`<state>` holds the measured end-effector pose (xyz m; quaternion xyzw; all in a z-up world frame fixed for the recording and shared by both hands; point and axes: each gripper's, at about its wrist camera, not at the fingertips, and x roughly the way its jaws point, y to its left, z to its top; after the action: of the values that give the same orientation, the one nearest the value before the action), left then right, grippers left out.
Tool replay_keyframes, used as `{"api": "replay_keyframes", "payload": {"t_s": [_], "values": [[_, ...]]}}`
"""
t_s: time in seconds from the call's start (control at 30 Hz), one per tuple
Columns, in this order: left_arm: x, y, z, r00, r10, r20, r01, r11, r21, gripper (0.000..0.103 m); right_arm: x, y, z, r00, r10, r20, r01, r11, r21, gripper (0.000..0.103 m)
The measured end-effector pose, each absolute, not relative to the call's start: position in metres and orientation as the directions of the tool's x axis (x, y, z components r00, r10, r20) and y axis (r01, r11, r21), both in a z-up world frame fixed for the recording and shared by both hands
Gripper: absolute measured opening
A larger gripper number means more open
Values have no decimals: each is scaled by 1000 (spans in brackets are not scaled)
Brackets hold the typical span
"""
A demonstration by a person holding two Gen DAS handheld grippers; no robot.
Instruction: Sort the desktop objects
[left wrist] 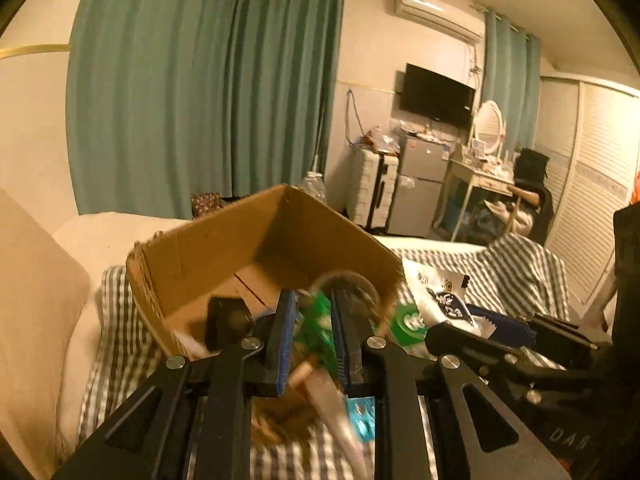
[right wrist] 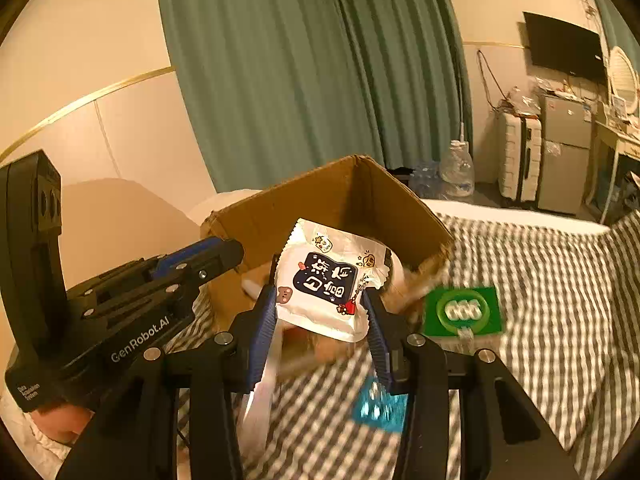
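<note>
A white snack packet [right wrist: 326,280] printed with a dark blue label is held between the blue pads of the right gripper [right wrist: 322,300], clamped at both side edges and raised in front of an open cardboard box [right wrist: 280,208]. In the left wrist view, a green packet [left wrist: 316,328] is pinched between the narrow-set fingers of the left gripper [left wrist: 312,320], just short of the box's near edge; its details are lost to blur. The box is seen resting on a bed covered with a grey-and-white checked sheet [right wrist: 540,280], with a beige pillow [left wrist: 36,280] to its left. A green box [right wrist: 464,314] with a round window lies on the sheet just right of the cardboard box, and a small blue packet [right wrist: 380,404] lies nearer the camera. Behind the bed, teal curtains [right wrist: 300,60] are drawn, and a wall-mounted television [left wrist: 438,94], a small fridge [left wrist: 422,180] and a white suitcase [left wrist: 374,188] are visible across the room.
</note>
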<state>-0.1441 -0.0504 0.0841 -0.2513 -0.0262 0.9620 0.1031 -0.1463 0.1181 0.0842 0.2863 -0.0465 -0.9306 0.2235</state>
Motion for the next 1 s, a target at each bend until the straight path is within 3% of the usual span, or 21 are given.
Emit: {"api": "replay_keyframes", "payload": {"t_s": [0.3,0.33,0.4,0.43,0.47,0.53,0.63,0.87,1.0], "values": [[-198,-87,43,-845,181,-503,-106,-979,-174,18,-215,93,54,-711,-455,-535,399,-889,225,43],[-198,-87,42,-842,178,-510,-99,-979,-178,18,-219,91,53,-711,-455,-537,407,-888,213,47],[-198,-92,42,-841,180,-510,-97,-978,-186,19,-224,87,51,-722,-426,-545,394,-901,181,66],[-196,-93,43,-843,182,-507,-101,-978,-184,25,-225,89,52,-742,-400,-538,370,-914,168,73],[-193,-94,44,-845,181,-502,-105,-979,-176,31,-222,90,54,-754,-391,-529,359,-918,166,72],[-184,-94,46,-855,166,-491,-101,-982,-157,65,-211,99,60,-768,-388,-509,346,-921,180,73],[-165,-94,45,-863,175,-475,-106,-980,-168,77,-185,121,70,-787,-365,-497,315,-931,183,73],[-98,-68,33,-817,232,-528,-136,-967,-214,81,-103,187,81,-805,-312,-505,235,-949,211,74],[-70,-36,-6,-723,225,-653,-94,-969,-230,81,-70,217,66,-812,-252,-526,159,-963,216,74]]}}
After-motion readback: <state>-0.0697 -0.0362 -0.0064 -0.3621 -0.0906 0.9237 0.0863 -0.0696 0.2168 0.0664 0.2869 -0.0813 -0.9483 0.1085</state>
